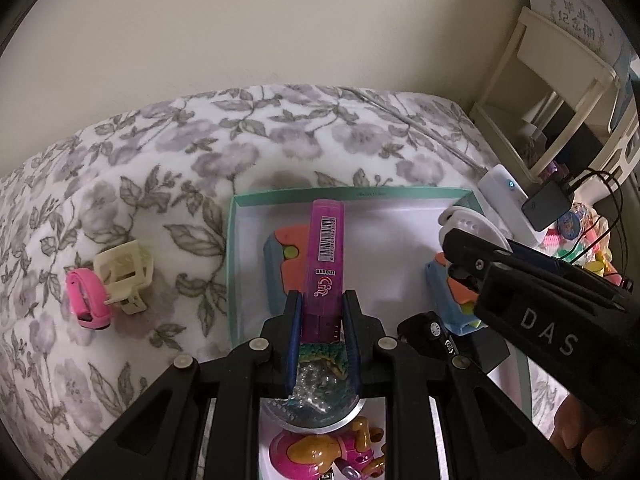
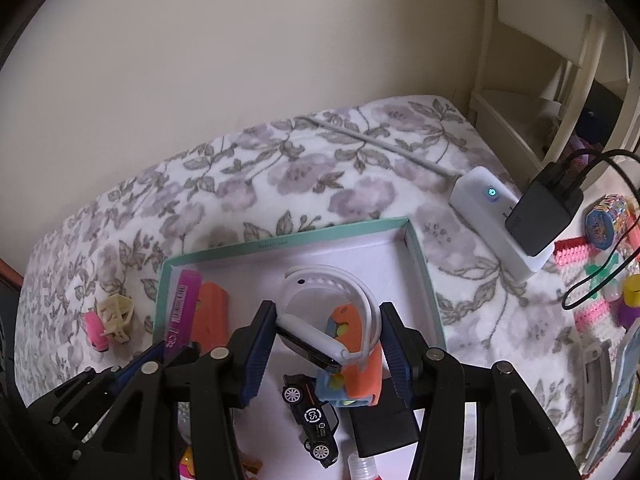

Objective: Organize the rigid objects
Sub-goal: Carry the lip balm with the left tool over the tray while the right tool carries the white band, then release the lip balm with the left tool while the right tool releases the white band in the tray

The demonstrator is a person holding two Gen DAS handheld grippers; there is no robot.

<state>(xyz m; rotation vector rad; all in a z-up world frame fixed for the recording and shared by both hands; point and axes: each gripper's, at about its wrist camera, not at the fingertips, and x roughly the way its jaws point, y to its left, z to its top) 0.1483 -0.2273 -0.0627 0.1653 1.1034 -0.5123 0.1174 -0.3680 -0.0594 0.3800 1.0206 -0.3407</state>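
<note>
Both grippers hang over a mint-edged box (image 2: 418,264) on a flower-print bed (image 1: 240,136), each carrying something bound for it. The left gripper (image 1: 320,308) has its jaws drawn narrow on the lower end of a pink marker (image 1: 326,256), which juts forward over an orange-and-blue toy (image 1: 276,276) already lying in the box; the right gripper (image 2: 328,332) holds a white wristband watch (image 2: 320,320) across its width, jaws partly spread, above a second orange-and-blue toy (image 2: 360,376). Nearest the cameras, the box floor is crowded: a small black toy car (image 2: 312,416), a black block (image 2: 380,428), a glittery dome (image 1: 316,392) and a pink-and-tan figure (image 1: 328,452). To set these down well, each piece likely wants lowering onto the bare white floor towards the box's far wall, the marker laid flat alongside the toy and not across it, the watch eased clear of the car before the jaws part. The two grippers work close together, so one may need to yield. Left of the box, a pink band (image 1: 86,300) and a cream hair claw (image 1: 126,276) lie touching on the bedspread, not yet sorted. Beyond the box to the right, a white power strip (image 2: 492,224) with a black charger (image 2: 540,216) and trailing cables sits near the box's corner, with cream shelving (image 1: 560,92) against the wall.
</note>
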